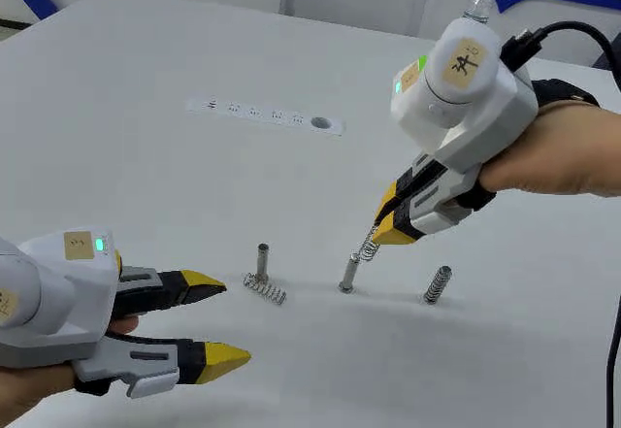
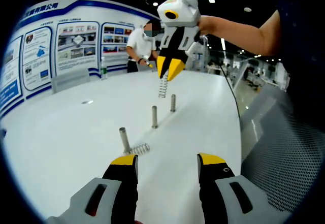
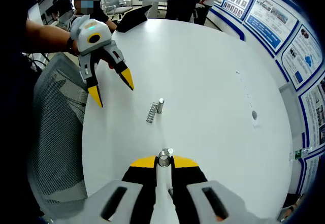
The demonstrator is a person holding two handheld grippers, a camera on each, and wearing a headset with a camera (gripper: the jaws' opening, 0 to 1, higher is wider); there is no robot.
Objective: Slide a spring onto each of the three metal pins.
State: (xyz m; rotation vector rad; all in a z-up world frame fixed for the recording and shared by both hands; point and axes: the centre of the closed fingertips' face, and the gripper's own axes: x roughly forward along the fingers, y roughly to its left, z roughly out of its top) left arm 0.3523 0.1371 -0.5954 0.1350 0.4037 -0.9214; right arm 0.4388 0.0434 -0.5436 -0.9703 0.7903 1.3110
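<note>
Head view gives us the right gripper, jaws clamped on a spring hanging just above the middle pin; our left gripper hovers low, jaws spread and holding nothing; a second spring lies on the tabletop beside the left pin; a third spring stands further right.

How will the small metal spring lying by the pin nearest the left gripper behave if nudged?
The small metal coil spring lies on its side on the smooth white table, so it will probably roll or skid. Its thin open coils look light and would likely flex if squeezed.
</note>
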